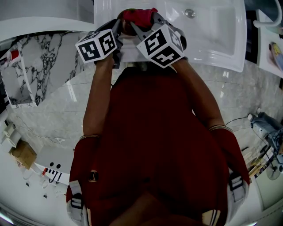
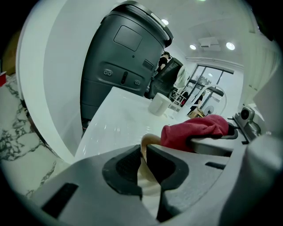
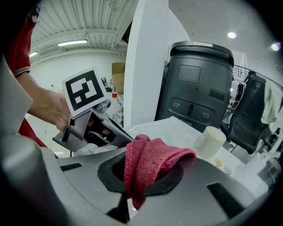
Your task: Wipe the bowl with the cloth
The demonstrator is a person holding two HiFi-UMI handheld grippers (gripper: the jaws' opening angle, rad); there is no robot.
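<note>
A cream-coloured bowl (image 2: 149, 142) shows only as a rim, pinched between the jaws of my left gripper (image 2: 142, 154), which is shut on it. The red cloth (image 3: 148, 161) is bunched between the jaws of my right gripper (image 3: 132, 178), shut on it. In the left gripper view the cloth (image 2: 194, 130) sits just right of the bowl's rim, close to or touching it. From the head view both grippers (image 1: 116, 27) (image 1: 152, 23) meet over the white counter, with the cloth (image 1: 139, 16) between them and the bowl mostly hidden.
A white sink basin (image 1: 212, 35) with a drain (image 1: 190, 13) lies to the right. A tall dark grey bin-like unit (image 3: 199, 84) stands behind the white counter, beside a white cup (image 3: 211, 141). A marble surface (image 1: 40, 70) lies at the left.
</note>
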